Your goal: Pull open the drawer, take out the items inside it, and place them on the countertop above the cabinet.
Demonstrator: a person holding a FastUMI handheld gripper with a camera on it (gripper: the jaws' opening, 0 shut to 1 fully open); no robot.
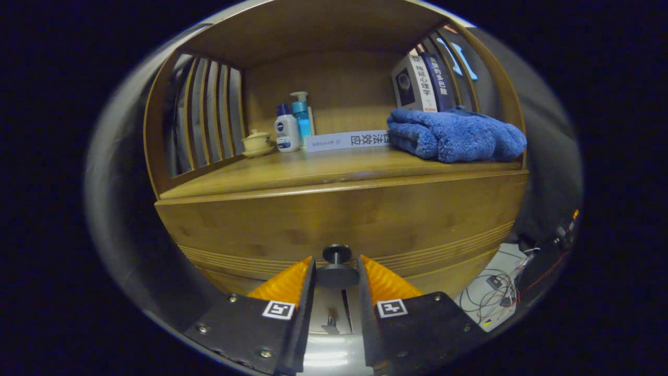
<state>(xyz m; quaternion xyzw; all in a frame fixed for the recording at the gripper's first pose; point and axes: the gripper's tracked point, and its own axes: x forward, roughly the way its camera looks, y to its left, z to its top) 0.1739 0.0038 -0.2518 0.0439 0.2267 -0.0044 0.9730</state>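
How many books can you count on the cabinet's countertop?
3. One book lies flat beside the bottles; two stand behind the blue towel: a white one and a dark blue one. More may be hidden.

Matt wooden drawer point(339, 222), seemingly dark metal knob point(336, 254)

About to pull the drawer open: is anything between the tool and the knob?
Nothing visible. The tool is open, its fingers either side of the drawer knob, with no object between them.

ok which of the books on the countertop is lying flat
The white book between the bottles and blue towel lies flat; the two books behind the towel stand upright.
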